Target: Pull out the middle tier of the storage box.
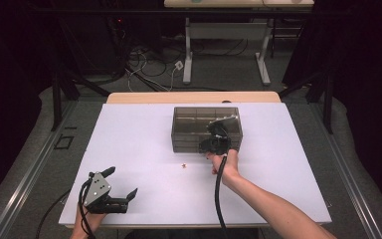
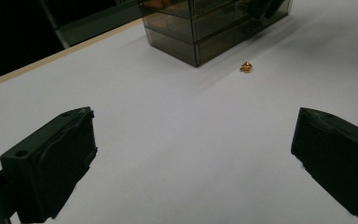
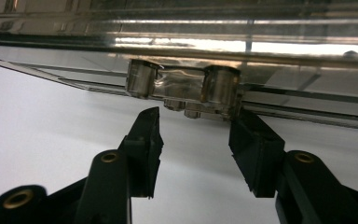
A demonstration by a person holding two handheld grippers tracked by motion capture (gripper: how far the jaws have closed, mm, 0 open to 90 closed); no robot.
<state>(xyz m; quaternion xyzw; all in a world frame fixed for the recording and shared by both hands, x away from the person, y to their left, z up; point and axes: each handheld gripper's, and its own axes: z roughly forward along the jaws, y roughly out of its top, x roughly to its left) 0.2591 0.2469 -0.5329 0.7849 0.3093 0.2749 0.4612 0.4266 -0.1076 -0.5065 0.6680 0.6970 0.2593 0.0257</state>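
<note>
A smoky clear drawer box [image 1: 194, 122] stands on the white table [image 1: 129, 144], right of centre. My right gripper [image 1: 218, 142] is at the box's front, low on its right side. In the right gripper view its jaws [image 3: 198, 116] stand apart, one on each side just below a clear drawer handle [image 3: 182, 84], without visibly pinching it. A tiny orange part [image 1: 183, 165] lies loose on the table in front of the box. My left gripper [image 1: 122, 181] rests near the front left edge, wide open and holding nothing [image 2: 193, 116]; it faces the orange part [image 2: 246, 67] and the box [image 2: 205, 28].
A black cable [image 1: 219, 194] trails from the right gripper along the forearm. Beyond the table's wooden far edge [image 1: 194, 97] are a white desk frame [image 1: 226, 50] and floor cables [image 1: 149, 69]. Dark curtains close both sides.
</note>
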